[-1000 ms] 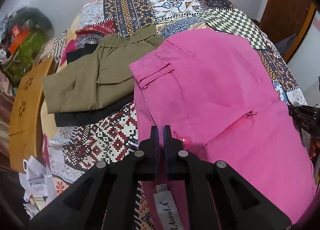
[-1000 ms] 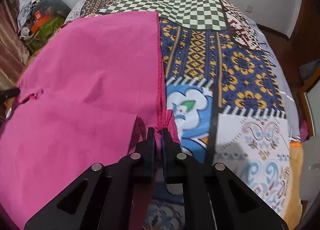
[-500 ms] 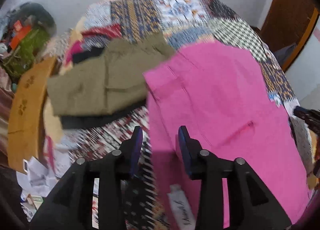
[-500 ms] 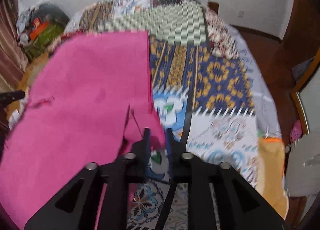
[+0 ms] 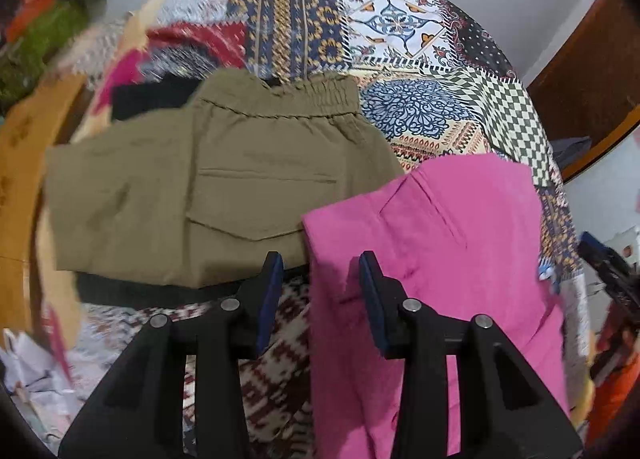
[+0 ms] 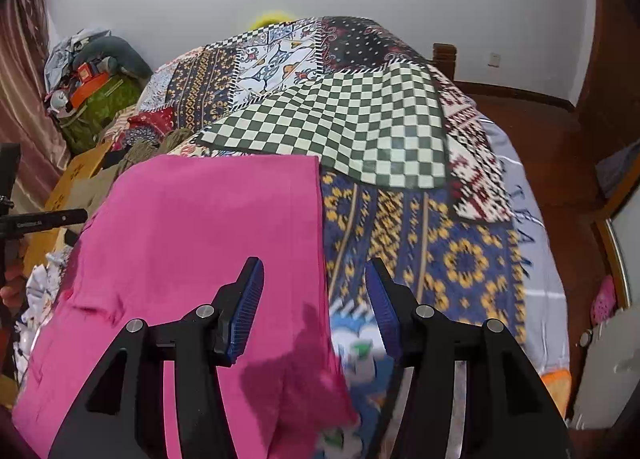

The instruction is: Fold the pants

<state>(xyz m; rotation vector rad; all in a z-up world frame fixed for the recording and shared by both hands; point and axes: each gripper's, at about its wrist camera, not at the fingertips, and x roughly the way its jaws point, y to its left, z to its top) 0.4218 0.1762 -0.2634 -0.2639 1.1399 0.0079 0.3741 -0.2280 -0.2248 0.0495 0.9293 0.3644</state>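
I see a bed point(image 6: 460, 251) under a patchwork quilt, white wall behind. The pink pants point(image 6: 200, 243) lie flat on it, beside folded olive pants point(image 5: 200, 195). My left tongs point(image 5: 318, 291) and right tongs point(image 6: 314, 299) gape wide, empty, straddling opposite pink edges, presumably for regripping.

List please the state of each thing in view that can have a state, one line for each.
Left tongs: open, holding nothing.
Right tongs: open, holding nothing.
Pink pants: lying flat on the bed, released.
Olive pants: folded, resting on a black garment.
Patchwork bedspread: spread over the bed.
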